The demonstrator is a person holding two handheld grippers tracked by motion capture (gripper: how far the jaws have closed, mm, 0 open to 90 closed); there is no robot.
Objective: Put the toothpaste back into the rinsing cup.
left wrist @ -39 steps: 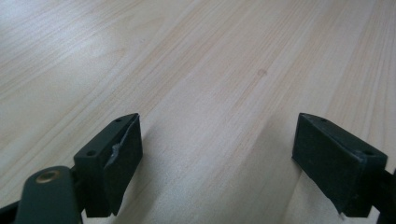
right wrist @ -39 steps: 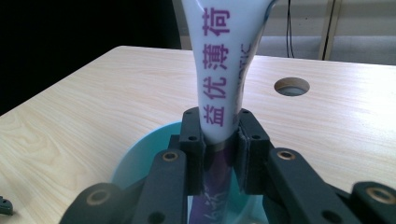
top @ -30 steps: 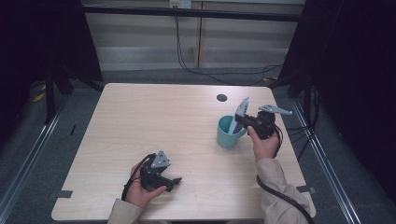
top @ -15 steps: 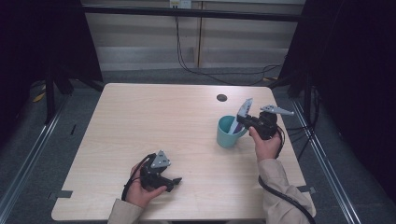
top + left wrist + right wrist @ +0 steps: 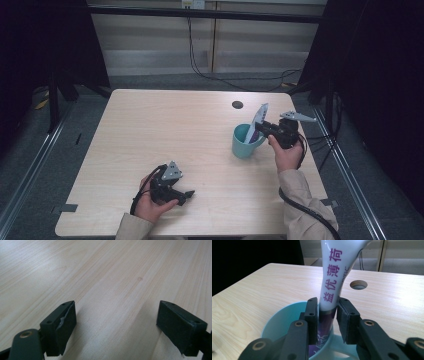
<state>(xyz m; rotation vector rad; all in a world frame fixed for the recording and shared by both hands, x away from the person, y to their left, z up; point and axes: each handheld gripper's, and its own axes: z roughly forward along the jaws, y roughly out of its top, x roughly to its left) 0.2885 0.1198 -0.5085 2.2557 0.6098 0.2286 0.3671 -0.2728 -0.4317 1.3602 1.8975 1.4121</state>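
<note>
Right gripper clamped on toothpaste tube in teal mug | left gripper jaws apart | tube soft, light: you squeeze gently, near the stiffer cap end.

High view overlooks table; gripper views skim it.

a pale wooden table carries a teal mug near its right edge.

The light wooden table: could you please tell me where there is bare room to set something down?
The light wooden table is bare across its left and middle, from the far edge down to the left gripper. It is crowded at the right, where the right gripper holds a white-and-purple tube in the teal mug, near the round hole.
</note>
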